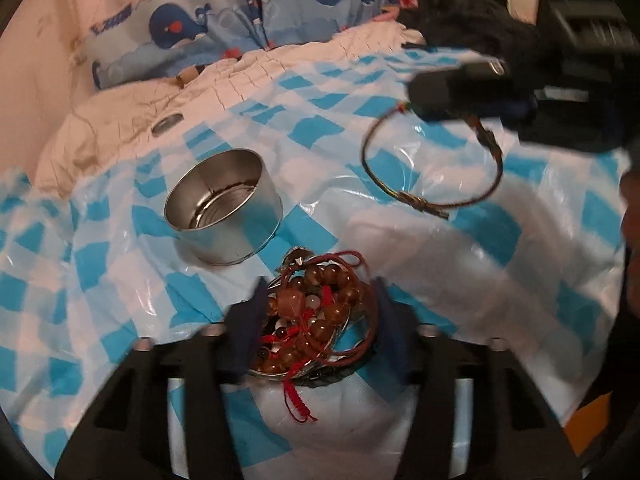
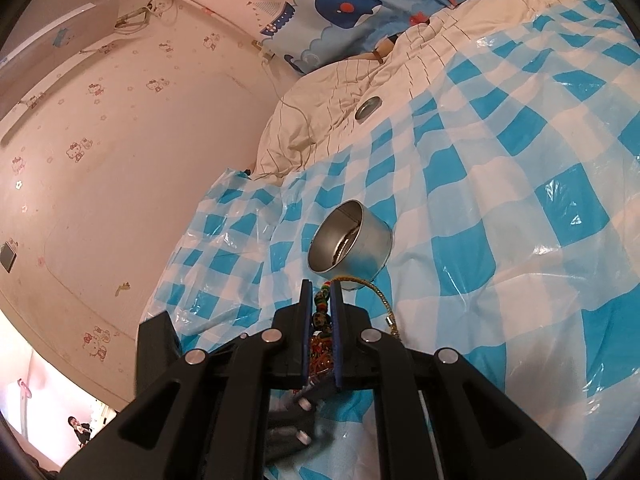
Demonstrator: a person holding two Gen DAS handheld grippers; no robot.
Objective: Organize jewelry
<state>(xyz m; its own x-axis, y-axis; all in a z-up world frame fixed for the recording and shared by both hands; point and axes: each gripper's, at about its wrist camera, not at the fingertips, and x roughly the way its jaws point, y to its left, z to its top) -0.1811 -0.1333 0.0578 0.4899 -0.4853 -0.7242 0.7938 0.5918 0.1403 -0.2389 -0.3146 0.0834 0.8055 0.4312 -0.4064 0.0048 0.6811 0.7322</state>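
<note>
My left gripper [image 1: 316,316] is shut on a small tin [image 1: 320,372] heaped with amber bead bracelets [image 1: 320,300] and red cords; its blue pads [image 1: 248,328] sit against the tin's two sides. An empty round metal tin [image 1: 224,212] [image 2: 352,244] stands upright on the checked sheet just beyond it. In the left wrist view my right gripper [image 1: 424,96] hangs at the upper right, shut on a thin cord bracelet [image 1: 432,176] that dangles as a loop. In the right wrist view the right gripper [image 2: 322,284] pinches the bracelet's coloured beads [image 2: 322,304] just in front of the empty tin.
A blue-and-white checked plastic sheet [image 1: 400,248] covers the bed. A small round metal lid [image 1: 166,124] [image 2: 368,108] lies on the cream quilt [image 1: 132,120] behind it. Whale-print fabric [image 1: 240,20] lies at the back, a sticker-covered wall [image 2: 120,160] to the left.
</note>
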